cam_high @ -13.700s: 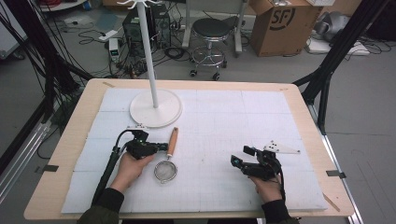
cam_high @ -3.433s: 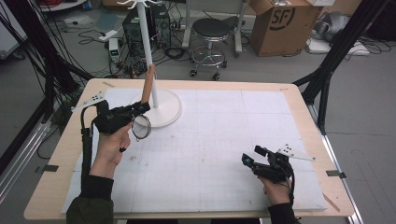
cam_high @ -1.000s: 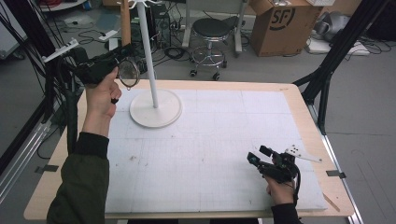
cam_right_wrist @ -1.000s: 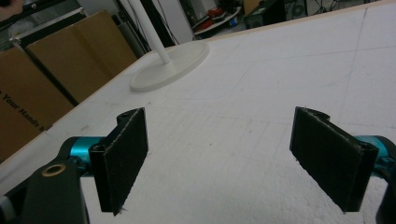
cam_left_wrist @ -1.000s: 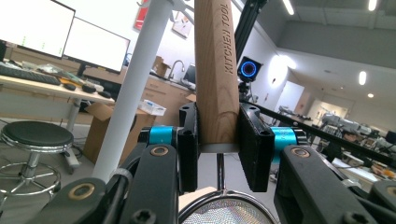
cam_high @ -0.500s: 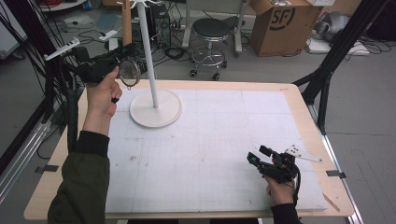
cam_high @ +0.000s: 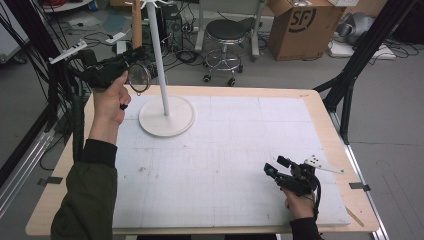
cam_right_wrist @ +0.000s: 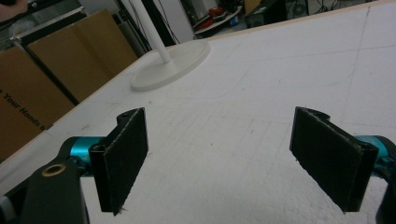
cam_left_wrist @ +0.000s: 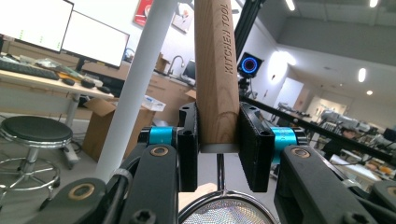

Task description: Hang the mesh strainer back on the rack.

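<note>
A sieve (cam_high: 139,77) with round wire mesh is held by its squared wooden handle (cam_left_wrist: 215,70) between the flat black fingers of the left gripper (cam_left_wrist: 217,140), raised beside the smooth white pole (cam_high: 159,55). The right gripper (cam_right_wrist: 233,156), fingers spread wide, is rested low over the white foam-covered worktop (cam_high: 235,150).

One strainer (cam_high: 139,78), one white stand (cam_high: 165,114), two grippers (cam_high: 278,171)

The left gripper (cam_high: 131,64) holds a sieve (cam_high: 138,77) raised just left of the stand's (cam_high: 165,118) pole, wooden handle up. The right gripper (cam_high: 280,170) rests on the mat (cam_high: 235,145), well apart from the stand, jaws apart.
</note>
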{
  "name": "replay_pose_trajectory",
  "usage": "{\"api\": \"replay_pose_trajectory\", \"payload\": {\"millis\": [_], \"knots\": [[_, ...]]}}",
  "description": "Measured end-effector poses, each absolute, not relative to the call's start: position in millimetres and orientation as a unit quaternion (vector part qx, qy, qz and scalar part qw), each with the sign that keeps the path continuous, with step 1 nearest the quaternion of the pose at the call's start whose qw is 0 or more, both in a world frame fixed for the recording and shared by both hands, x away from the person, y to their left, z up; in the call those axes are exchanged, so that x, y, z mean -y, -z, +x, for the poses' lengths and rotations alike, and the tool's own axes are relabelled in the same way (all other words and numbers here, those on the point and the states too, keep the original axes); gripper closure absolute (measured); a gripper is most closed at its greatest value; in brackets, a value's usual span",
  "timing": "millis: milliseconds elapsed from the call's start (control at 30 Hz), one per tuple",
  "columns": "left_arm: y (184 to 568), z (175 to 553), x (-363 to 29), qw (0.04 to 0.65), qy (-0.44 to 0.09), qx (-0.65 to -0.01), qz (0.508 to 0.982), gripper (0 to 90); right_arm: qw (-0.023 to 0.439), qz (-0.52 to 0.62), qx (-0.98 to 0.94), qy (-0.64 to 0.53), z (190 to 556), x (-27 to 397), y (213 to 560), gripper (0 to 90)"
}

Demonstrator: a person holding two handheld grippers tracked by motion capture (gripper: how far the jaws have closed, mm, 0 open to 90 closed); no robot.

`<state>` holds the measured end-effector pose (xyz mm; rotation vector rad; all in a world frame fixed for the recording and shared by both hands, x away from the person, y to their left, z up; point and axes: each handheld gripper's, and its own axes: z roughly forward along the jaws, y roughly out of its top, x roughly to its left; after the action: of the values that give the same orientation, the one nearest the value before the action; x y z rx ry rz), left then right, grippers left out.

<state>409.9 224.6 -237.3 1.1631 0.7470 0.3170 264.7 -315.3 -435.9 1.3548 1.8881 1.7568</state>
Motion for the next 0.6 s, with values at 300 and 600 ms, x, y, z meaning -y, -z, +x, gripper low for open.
{"api": "replay_pose_trajectory", "payload": {"millis": [300,600], "knots": [[237.4,414.9,-221.4,0.750,-0.149,-0.349,0.542,71.2,0.111,0.466,-0.642,-0.599,264.1,315.5,435.5,18.3],[243.0,419.9,-219.4,0.748,-0.143,-0.352,0.544,71.2,0.113,0.465,-0.642,-0.599,264.9,316.5,436.1,18.3]]}}
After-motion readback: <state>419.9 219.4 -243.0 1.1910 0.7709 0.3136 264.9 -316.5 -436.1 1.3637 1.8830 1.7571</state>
